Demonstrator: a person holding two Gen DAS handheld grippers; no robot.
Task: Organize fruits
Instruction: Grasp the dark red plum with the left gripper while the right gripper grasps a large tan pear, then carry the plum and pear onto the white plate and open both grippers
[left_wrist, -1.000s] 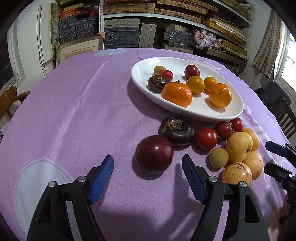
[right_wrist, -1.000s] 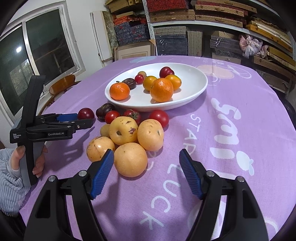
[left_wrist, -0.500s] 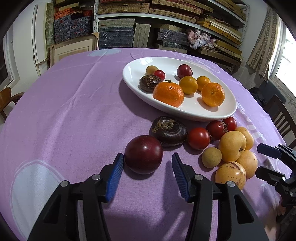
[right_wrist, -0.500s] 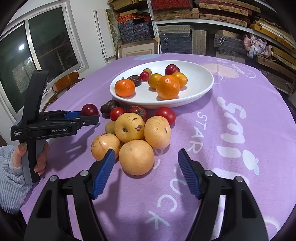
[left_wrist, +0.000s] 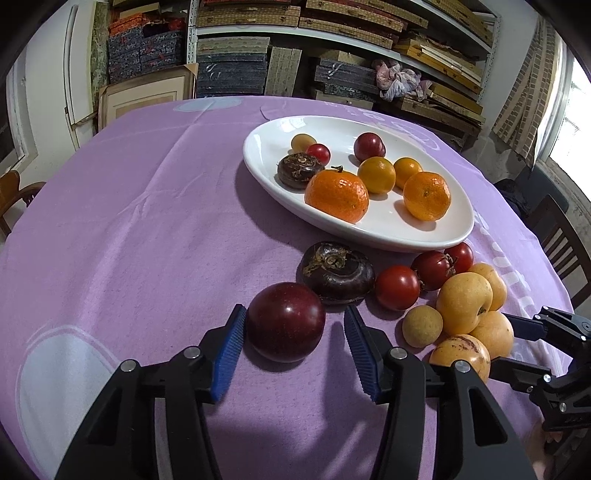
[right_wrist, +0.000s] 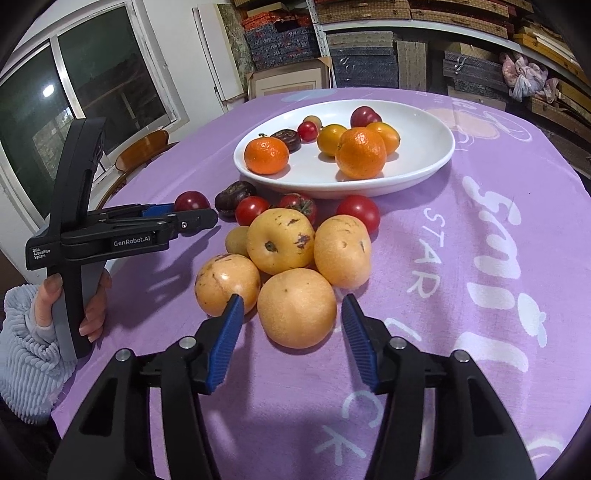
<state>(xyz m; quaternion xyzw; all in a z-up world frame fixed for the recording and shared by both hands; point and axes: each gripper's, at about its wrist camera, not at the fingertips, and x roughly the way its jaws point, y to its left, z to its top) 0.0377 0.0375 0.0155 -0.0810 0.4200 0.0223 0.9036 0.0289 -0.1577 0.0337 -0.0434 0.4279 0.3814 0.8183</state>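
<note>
Glossy white plate (left_wrist: 436, 240), matt cloth (left_wrist: 147, 221)

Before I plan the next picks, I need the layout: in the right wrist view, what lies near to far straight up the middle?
Right gripper → nearest yellow pear → spotted yellow pear → dark red tomato → white oval plate

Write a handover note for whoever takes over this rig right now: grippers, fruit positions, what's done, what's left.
Left gripper: open, jaws either side of the dark red plum, not clamped.
Right gripper: open, around the nearest yellow pear.
Done: the white plate holds two oranges, three smaller yellow-orange fruits, a plum, a tomato and a water chestnut.
Left: plum, water chestnut, three tomatoes, four pears and a small yellow fruit lie on the purple cloth.
</note>
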